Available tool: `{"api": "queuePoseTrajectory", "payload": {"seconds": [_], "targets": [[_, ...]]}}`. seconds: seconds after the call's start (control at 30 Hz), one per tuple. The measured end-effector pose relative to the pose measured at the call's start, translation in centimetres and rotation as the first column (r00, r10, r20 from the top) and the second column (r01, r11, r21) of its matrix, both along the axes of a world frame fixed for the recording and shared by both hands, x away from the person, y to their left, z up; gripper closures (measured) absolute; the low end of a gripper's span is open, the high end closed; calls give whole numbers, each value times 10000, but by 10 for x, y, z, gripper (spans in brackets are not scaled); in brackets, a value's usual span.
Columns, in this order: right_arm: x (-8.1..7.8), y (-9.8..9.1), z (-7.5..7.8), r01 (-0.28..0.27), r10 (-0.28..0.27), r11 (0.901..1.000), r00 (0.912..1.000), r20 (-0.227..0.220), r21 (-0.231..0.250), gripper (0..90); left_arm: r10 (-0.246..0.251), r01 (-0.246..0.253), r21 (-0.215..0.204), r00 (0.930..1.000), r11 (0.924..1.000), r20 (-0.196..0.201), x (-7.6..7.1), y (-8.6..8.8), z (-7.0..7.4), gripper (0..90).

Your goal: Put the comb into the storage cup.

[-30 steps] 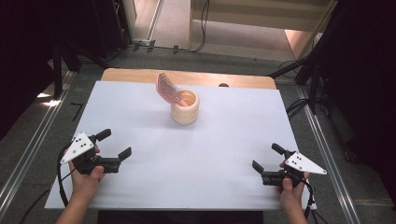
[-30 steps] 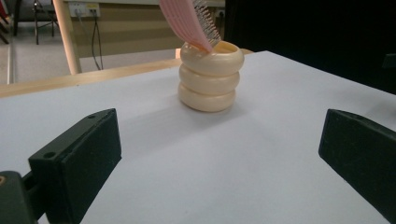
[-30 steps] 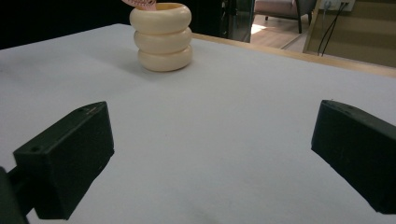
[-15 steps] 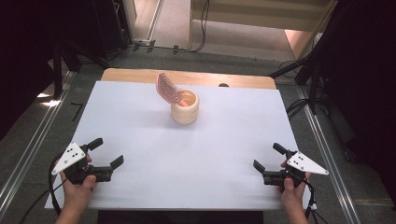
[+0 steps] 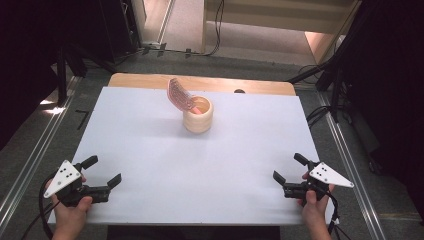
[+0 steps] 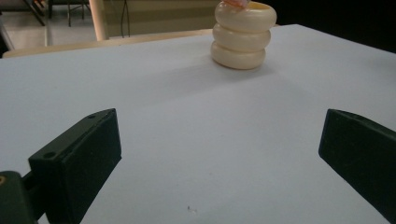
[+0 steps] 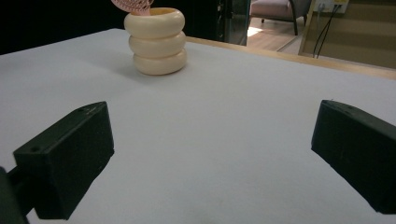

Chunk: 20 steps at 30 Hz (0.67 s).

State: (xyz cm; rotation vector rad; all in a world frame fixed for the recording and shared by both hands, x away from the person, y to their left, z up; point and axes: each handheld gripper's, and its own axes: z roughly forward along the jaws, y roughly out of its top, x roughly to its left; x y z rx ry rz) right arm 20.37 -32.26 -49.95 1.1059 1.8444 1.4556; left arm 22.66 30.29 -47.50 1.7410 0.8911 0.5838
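- High view: the left gripper (image 5: 103, 171) sits low over the near left corner of the white sheet (image 5: 150, 150), jaws spread apart with nothing between them, held by a hand (image 5: 70, 215) just at the sheet's near edge.
- The right gripper (image 5: 288, 167) hangs near the near right corner, jaws likewise spread and empty, with its grey plate close to the sheet's right edge.
- The cream ribbed cup (image 5: 198, 115) stands upright toward the far middle of the sheet, well apart from both grippers, with a pink ridged piece (image 5: 181, 95) leaning out of it toward the far left.
- A wide bare stretch of sheet lies between the two grippers and between each of them and the cup.
- Beyond the sheet's far edge a strip of wooden tabletop (image 5: 150, 80) shows; past it the floor drops away, with cables and dark stands around.
- Metal rails run along the floor on both sides of the table.
- Left gripper view: both black jaws stand wide apart over bare white sheet (image 6: 187, 140), the cup (image 6: 243, 37) ahead and slightly right.
- Right gripper view: the jaws are just as wide, the cup (image 7: 158, 42) ahead to the left, the sheet's far edge and wood strip (image 7: 289, 58) running behind it.
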Motion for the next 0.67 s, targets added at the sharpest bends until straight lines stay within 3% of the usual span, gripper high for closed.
{"api": "queuePoseTrajectory", "payload": {"seconds": [0.3, 0.67], "targets": [[0, -3, 0, 68, -68, 9999, 10000, -18, 115, 0, -12, 30, -918, 9998, 9958, 202, -3, 15, -1, 0], [0, -5, -1, 25, -25, 9999, 10000, -19, 141, 0, 31, -31, -895, 10000, 9960, -6, 0, 18, -3, 0]]}}
